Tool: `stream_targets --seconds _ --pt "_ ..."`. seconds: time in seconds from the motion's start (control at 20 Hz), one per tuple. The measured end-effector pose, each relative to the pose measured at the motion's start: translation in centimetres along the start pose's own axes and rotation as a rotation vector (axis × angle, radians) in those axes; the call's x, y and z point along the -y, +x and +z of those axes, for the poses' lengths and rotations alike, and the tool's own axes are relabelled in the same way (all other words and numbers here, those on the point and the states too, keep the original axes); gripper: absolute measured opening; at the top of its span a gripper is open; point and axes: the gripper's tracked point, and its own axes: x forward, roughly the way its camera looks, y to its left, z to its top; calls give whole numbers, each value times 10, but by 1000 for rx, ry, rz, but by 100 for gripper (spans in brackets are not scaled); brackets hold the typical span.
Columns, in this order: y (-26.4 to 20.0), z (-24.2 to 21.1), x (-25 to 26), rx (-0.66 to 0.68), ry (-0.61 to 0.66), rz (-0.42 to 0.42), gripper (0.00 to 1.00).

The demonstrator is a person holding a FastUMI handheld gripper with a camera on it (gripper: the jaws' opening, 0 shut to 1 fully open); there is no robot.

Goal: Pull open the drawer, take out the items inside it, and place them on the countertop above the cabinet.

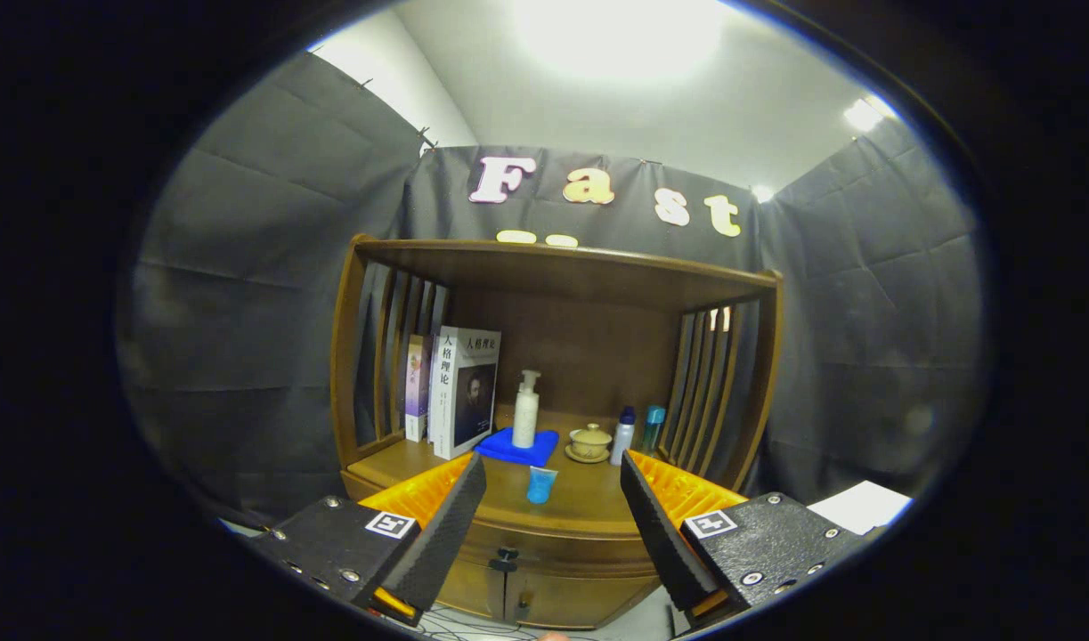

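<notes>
Your gripper (551, 499) hangs wide, holding nothing, short of the cabinet (553, 570). Small blue tube (540, 485) stands at countertop (589, 499) front edge, between the fingers; drawer knob (506, 559) below.

The wooden counter (589, 499) carries upright books (459, 392), a blue cloth (516, 447) with a pump bottle (526, 409) on it, a lidded cup (590, 442), two small bottles (637, 432) and a blue tube (540, 485).
</notes>
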Motion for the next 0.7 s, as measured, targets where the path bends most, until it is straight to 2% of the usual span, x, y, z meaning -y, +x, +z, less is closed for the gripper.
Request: stream_targets --seconds 0.1,0.2,0.4,0.5,0.7 --pt "-6 2 6 -2 12 -28 94" --pt "-12 10 2 14 48 -3 94" --pt "-27 35 12 78 108 -24 94" --pt "-31 46 10 105 108 -15 94" --pt "-38 54 18 122 58 -48 94"
